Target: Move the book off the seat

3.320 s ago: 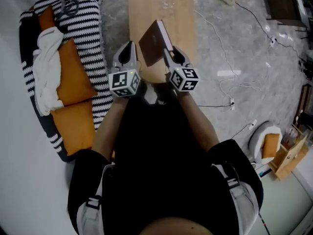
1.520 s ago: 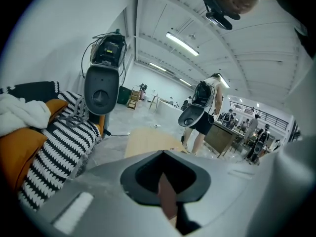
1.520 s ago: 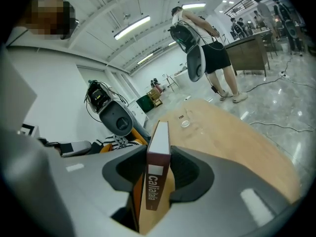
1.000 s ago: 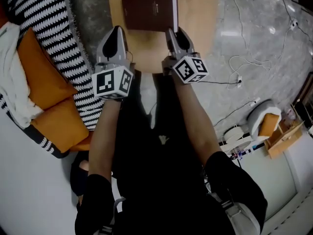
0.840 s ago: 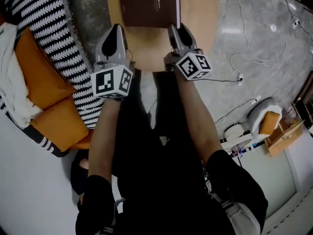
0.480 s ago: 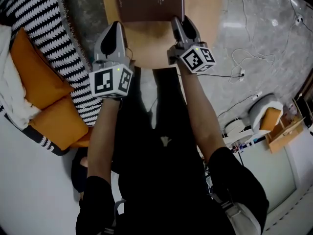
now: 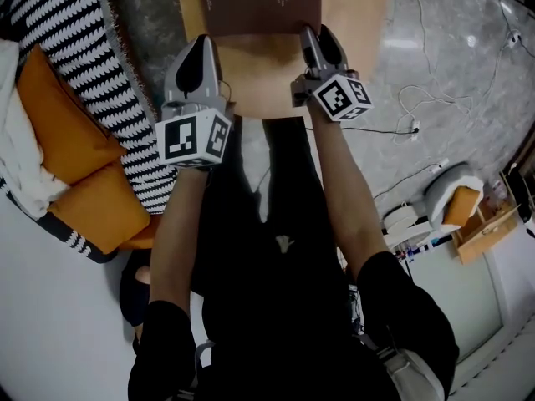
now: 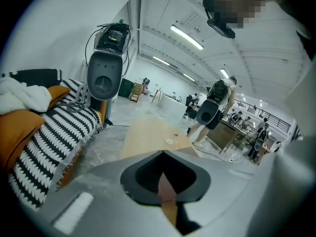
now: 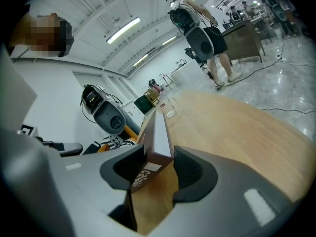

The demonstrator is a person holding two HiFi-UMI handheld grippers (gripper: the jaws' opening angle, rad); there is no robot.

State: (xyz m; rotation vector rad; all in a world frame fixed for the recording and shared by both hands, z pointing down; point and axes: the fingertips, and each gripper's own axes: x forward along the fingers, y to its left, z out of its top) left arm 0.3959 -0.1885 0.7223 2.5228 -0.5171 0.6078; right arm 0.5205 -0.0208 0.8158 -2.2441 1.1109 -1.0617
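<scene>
Letting go of the book (image 7: 259, 2) looks like the step in hand: it lies flat on the wooden worktop (image 7: 355, 23), well clear of the striped seat (image 7: 79, 48). The right gripper (image 7: 311, 38) has just been opening its jaws, which now stand apart with the book's near corner between them and not pressed. To finish cleanly, it would be best to open fully, then draw straight back along the cover so neither jaw drags the corner. The left gripper (image 7: 199, 53) hangs beside it, jaws together and empty.
</scene>
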